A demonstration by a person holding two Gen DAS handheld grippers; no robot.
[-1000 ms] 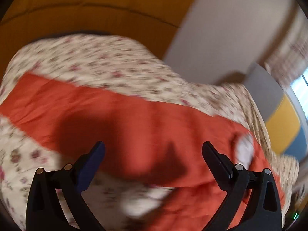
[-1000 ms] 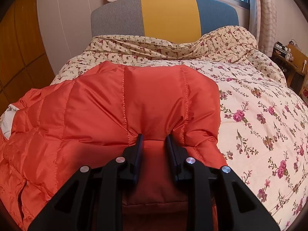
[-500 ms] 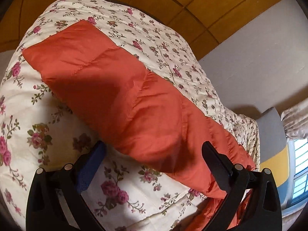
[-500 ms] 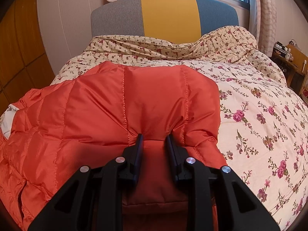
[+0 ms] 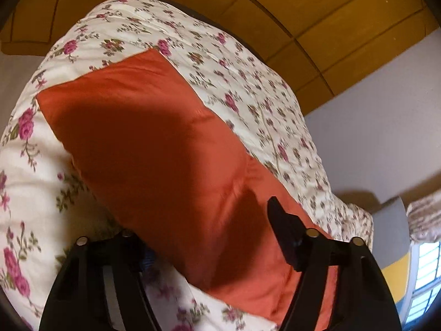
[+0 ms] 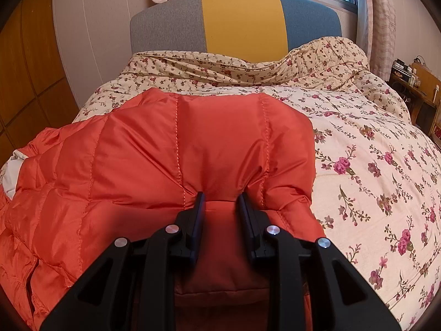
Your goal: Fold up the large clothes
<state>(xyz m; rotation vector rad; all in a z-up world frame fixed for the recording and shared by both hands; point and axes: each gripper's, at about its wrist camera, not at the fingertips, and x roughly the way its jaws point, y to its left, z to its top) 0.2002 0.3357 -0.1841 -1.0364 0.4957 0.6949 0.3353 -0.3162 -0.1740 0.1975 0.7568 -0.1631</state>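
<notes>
Lay on the bed [image 6: 372, 143]: orange jacket [image 6: 165, 149]. Right hand-held gripper [image 6: 220, 202] clamped on its hem fold; left hand-held gripper [image 5: 209, 237] astride the sleeve [image 5: 154, 143], just closing, grip unclear.

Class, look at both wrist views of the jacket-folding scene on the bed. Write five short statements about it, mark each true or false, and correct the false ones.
1. The right gripper is clamped on a bunched fold of the orange quilted jacket. True.
2. The jacket lies on a plain white sheet. False: it lies on a cream floral bedspread.
3. The left gripper has the jacket's sleeve between its jaws, which have just been closing. True.
4. The headboard is one solid colour. False: it has grey, yellow and blue panels.
5. The left gripper's jaws stand narrower than the right's. False: the left's stand wider.
</notes>
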